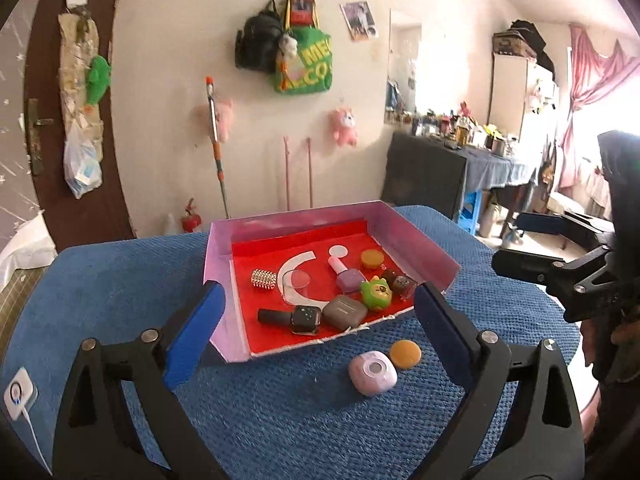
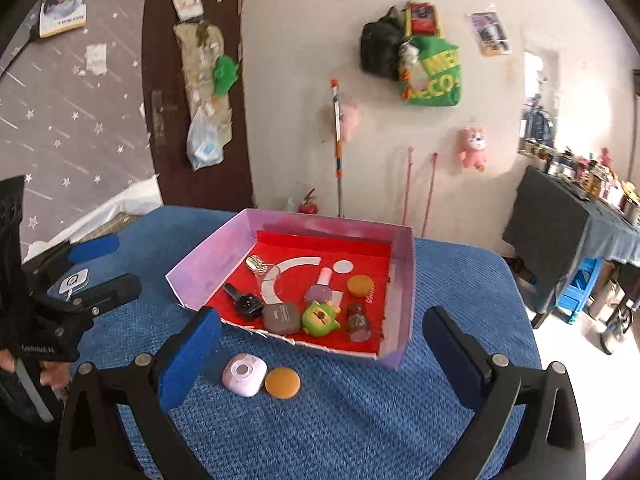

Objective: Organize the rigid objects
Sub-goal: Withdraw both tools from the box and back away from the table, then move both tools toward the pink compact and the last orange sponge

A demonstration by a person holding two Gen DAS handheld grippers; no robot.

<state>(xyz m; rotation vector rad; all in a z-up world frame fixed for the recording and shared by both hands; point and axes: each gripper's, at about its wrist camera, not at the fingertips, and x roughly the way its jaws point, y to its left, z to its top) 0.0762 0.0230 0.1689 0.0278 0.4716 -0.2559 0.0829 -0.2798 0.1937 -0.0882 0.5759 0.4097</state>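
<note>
Both claws hanging wide, empty. Pink case point(image 2: 244, 374) and orange disc point(image 2: 282, 382) sitting outside box point(image 2: 401, 312), just ahead of your right claw point(image 2: 320, 360), slightly left; go right.

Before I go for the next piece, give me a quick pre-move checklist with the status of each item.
1. Left gripper open and empty: ok.
2. Right gripper open and empty: ok.
3. Pieces left outside the box: lilac rounded case and orange round disc on the blue cloth: not ok.
4. The two apart enough for a clean pinch: not ok, they look touching.
5. Free floor in the red-lined box: ok, far part bare.
6. Case lid shut: cannot tell.
</note>
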